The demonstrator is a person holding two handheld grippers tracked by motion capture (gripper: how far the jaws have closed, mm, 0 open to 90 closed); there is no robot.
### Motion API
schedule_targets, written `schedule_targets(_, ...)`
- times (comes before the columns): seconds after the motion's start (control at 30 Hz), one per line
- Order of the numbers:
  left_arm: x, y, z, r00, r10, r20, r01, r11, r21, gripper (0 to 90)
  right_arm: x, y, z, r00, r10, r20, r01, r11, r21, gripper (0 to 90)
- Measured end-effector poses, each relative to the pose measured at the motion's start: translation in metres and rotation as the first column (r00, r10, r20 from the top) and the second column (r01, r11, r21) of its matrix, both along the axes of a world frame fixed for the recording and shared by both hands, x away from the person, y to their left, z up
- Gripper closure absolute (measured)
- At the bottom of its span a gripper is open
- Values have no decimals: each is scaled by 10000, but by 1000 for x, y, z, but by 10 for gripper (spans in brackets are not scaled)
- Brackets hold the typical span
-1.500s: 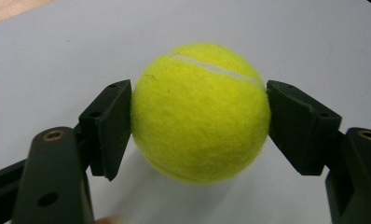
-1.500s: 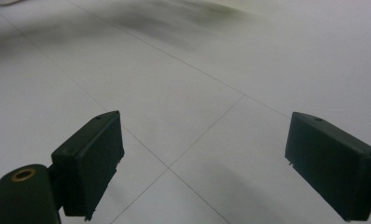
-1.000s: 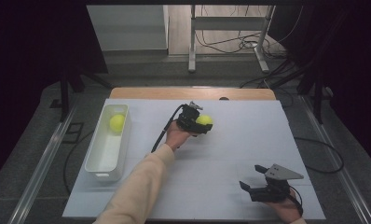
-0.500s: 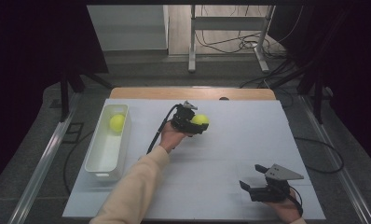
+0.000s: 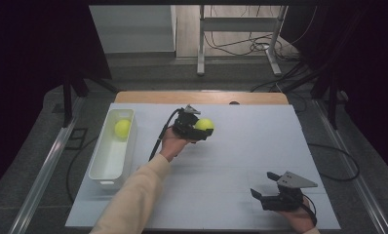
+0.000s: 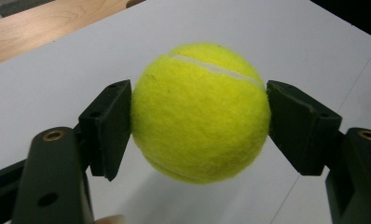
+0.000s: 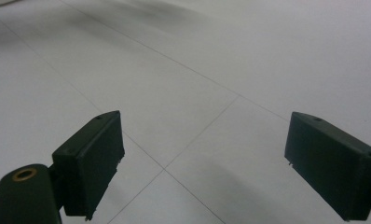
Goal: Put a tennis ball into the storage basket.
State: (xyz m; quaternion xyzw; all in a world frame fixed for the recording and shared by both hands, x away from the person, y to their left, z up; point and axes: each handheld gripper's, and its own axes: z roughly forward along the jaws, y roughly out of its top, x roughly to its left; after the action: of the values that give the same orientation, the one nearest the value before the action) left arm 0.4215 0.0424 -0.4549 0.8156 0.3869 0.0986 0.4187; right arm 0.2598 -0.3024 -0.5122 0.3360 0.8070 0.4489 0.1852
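High view is showing the tennis ball point(image 5: 204, 125) sitting clamped between the left gripper point(image 5: 198, 130) jaws, hanging above the desk point(image 5: 241, 161) to the right of the white bin point(image 5: 100, 171). That bin is already holding a second ball point(image 5: 122, 127). The right gripper point(image 5: 261, 197) is resting farther from the bin, jaws wide and holding nothing.

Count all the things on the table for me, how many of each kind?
Tennis balls: 2, one in the left gripper, one in the bin
White bin: 1
Grippers: 2, left and right
Total: 5
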Motion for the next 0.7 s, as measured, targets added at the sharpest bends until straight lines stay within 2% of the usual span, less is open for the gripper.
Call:
schedule_targets(0.4, -8, 15, 9, 9997, 189, 165, -188, 9998, -63, 270, 1, 0, 0, 10000, -63, -19, 63, 10000, -56, 121)
schedule_targets(0.7, -13, 21, 10, 9997, 210, 129, -209, 9998, -64, 270, 1, -2, 0, 9999, -100, -21, 100, 10000, -1, 121)
